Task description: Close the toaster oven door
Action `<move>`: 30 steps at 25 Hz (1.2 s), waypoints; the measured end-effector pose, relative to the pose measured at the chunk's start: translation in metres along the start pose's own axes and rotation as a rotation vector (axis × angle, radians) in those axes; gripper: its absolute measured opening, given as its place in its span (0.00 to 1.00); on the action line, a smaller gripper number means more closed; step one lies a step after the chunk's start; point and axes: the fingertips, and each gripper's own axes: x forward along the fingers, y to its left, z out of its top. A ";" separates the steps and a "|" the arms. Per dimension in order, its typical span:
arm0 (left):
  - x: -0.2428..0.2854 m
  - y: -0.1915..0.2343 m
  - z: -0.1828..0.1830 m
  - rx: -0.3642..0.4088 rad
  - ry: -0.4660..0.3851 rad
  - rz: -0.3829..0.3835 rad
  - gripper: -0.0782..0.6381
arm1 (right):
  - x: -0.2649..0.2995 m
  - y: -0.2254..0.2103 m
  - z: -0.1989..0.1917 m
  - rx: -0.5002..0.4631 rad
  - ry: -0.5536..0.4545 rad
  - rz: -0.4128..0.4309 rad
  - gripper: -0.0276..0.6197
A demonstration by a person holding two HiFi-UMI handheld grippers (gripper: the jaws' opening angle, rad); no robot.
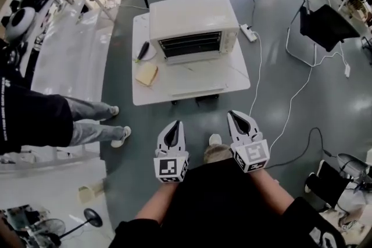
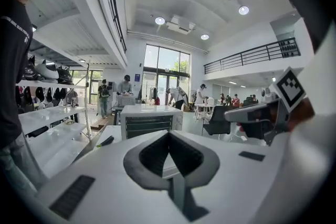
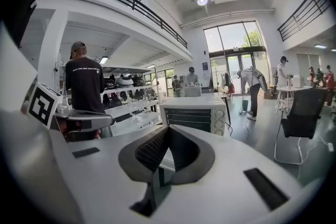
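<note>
Left gripper (image 1: pixel 172 135) and right gripper (image 1: pixel 241 125), all 2 pinched closed on nothing, well short of the cream boxy metal toaster oven (image 1: pixel 195 26) on the low white table (image 1: pixel 145 99). Its dropped glass door (image 1: pixel 195 82) looks stiff, hinged and probably light, so I'd lift under its front edge.

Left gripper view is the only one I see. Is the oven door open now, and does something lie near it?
Observer: Yes. The head view shows the oven with its door folded down flat over the table.
Operator: Is anything beside the door?
Observer: A slice of bread lies on the table left of the door, apart from it.
Operator: And the right claw, open or shut?
Observer: Its own view shows the right claw shut, with nothing in it.
</note>
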 end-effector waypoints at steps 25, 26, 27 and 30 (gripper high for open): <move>0.121 0.107 -0.141 -0.201 0.319 0.071 0.14 | 0.112 -0.007 0.005 -0.022 0.099 0.008 0.07; 0.126 0.110 -0.147 -0.206 0.328 0.077 0.14 | 0.115 -0.008 0.004 -0.024 0.102 0.005 0.08; 0.131 0.113 -0.154 -0.210 0.338 0.084 0.14 | 0.118 -0.009 0.001 -0.026 0.109 0.002 0.08; 0.142 0.120 -0.170 -0.199 0.359 0.093 0.14 | 0.123 -0.008 -0.006 -0.035 0.138 0.003 0.08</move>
